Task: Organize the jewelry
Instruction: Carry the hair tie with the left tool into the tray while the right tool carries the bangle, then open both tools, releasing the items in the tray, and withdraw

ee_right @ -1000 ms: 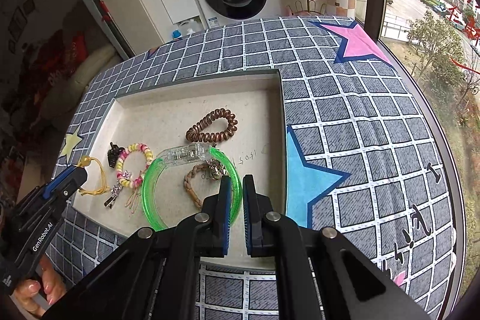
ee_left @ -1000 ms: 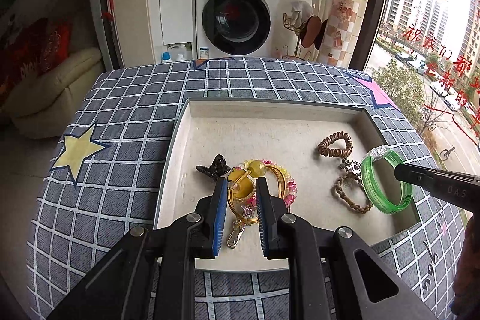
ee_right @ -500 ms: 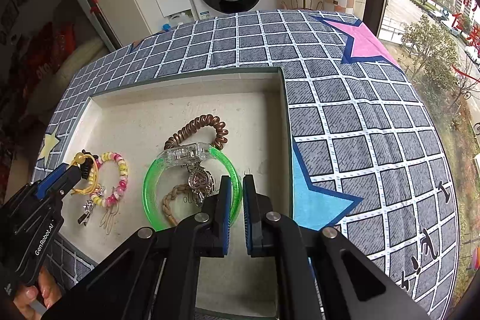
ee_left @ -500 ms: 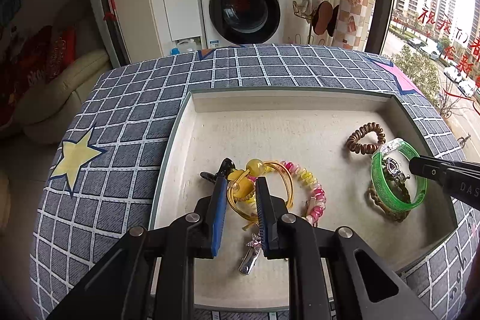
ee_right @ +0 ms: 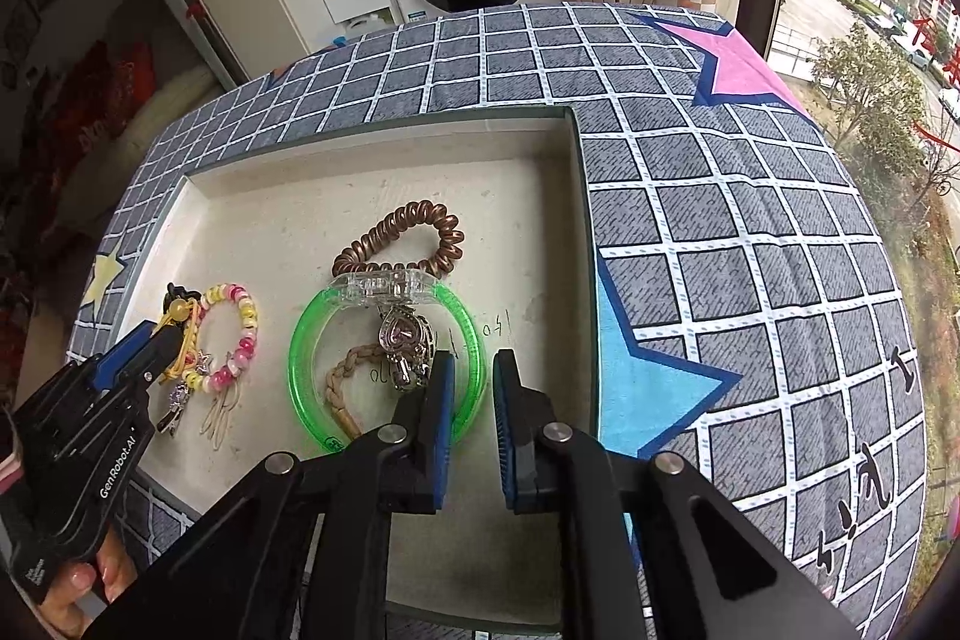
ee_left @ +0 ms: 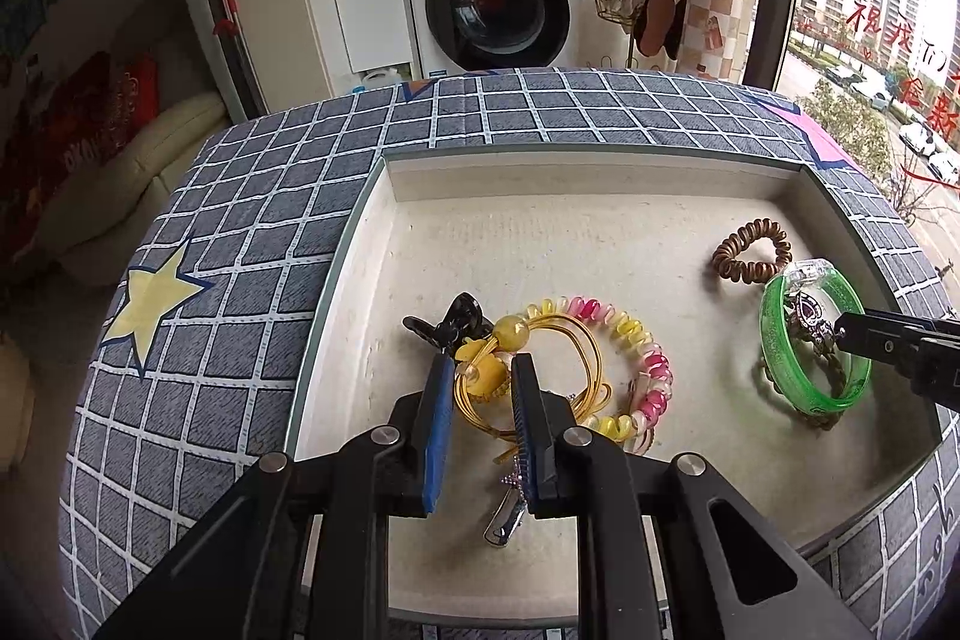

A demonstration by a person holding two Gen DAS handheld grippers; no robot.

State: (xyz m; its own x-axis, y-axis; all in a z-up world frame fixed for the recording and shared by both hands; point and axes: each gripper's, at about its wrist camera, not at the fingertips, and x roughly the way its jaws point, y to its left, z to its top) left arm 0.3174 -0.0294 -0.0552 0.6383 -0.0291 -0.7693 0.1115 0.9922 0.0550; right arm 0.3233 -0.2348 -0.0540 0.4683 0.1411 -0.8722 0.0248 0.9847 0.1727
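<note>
Fingers of the left gripper [ee_left: 477,370] clamp the yellow cord charm [ee_left: 487,375], its amber bead [ee_left: 510,331] just past the tips. The cord loops trail onto the tray floor, tangled with the pink-and-yellow bead bracelet [ee_left: 630,346] and a silver clip [ee_left: 507,517]; a black hair claw [ee_left: 447,325] lies touching the charm on its far side. Judgement: grip sits on the knot, likely to pull the cord clear of the bracelet.

Right gripper [ee_right: 471,370]: fingers have just been opening and now stand apart. The green bangle [ee_right: 306,340] rim runs under the left finger and shows in the gap, no pad pressing on it. Looks like a release. Bangle lies flat, ringing a heart pendant [ee_right: 399,331] and a braided cord [ee_right: 339,382].

Farther back, the brown coil hair tie [ee_right: 402,238] touches the bangle's clear clasp. All pieces sit in the shallow cream tray [ee_right: 372,142] on the checked bench [ee_right: 720,220]; its far half is bare.
</note>
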